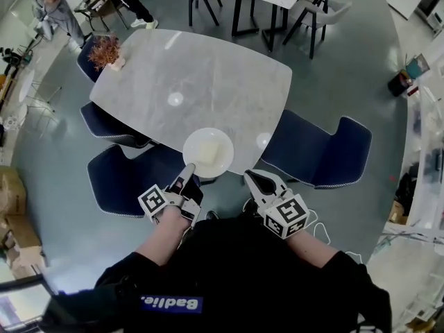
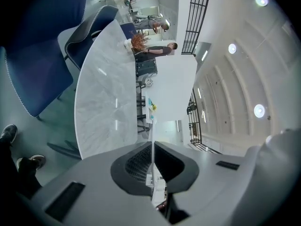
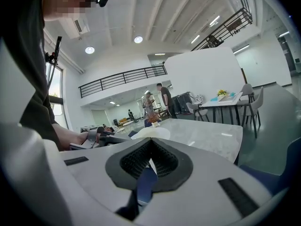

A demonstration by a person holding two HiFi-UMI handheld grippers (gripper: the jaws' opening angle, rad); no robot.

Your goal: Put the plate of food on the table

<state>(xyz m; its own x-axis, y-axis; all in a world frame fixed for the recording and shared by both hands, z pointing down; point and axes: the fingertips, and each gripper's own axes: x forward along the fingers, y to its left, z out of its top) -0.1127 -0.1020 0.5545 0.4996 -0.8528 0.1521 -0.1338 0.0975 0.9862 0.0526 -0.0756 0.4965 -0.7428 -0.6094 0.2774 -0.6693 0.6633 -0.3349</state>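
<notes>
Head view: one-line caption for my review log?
Left gripper clamps the rim of the plate of food at the near edge of the table; right gripper hangs shut, empty.

table (image 1: 215, 75): polished marble-look | plate (image 1: 226, 164): glossy white | chair (image 1: 312, 148): matt cloth

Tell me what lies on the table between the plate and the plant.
Nothing: in the head view the tabletop between plate and plant is bare, showing only light reflections.

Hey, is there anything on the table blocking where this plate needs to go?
Nothing visible does. The left gripper holds the plate by its rim at the table's near edge. The marble beyond it is bare, and the only item, a potted plant, sits at the far left corner.
</notes>
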